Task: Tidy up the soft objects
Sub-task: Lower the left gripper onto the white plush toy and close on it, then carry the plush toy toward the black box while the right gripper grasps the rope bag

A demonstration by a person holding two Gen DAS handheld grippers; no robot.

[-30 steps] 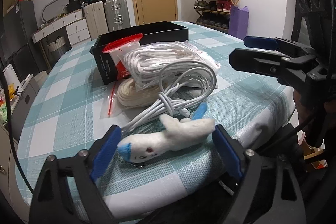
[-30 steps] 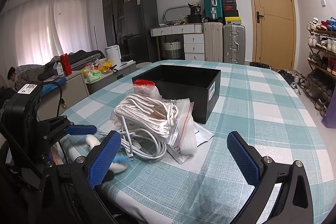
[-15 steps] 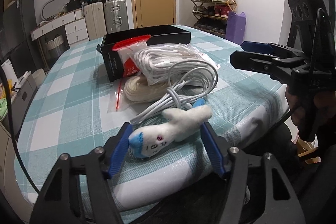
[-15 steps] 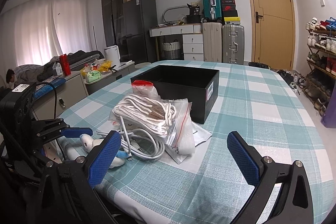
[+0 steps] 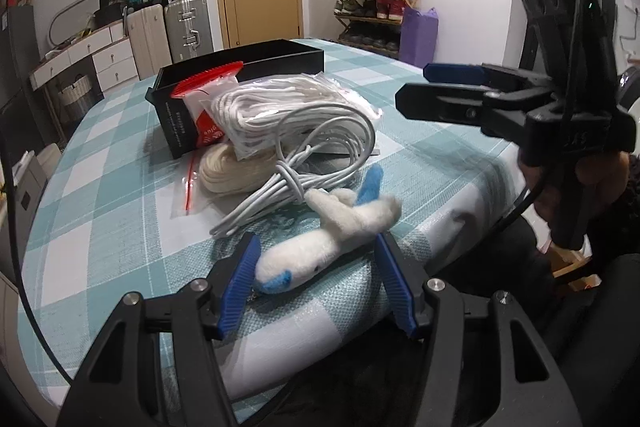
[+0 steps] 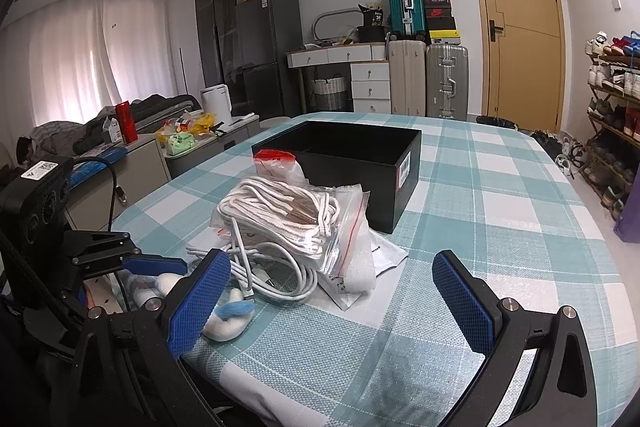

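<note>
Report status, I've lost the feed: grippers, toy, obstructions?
Left gripper open, fingers bracketing plush toy. Right gripper open, empty. Toy lies at table edge; white cable touches its far end.

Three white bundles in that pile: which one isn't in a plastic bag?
The coiled white cable, lying loose at the front of the pile, beside the plush toy. The white rope and cream cord are each bagged.

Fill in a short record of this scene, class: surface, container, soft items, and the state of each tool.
surface: table with teal checked cloth
container: black box, open top, contents not visible
soft items: plush toy near the table edge; bagged white rope; white cable; cream coil in a bag
left tool: open, fingers either side of the plush toy, grip not yet closed
right tool: open, holding nothing
</note>
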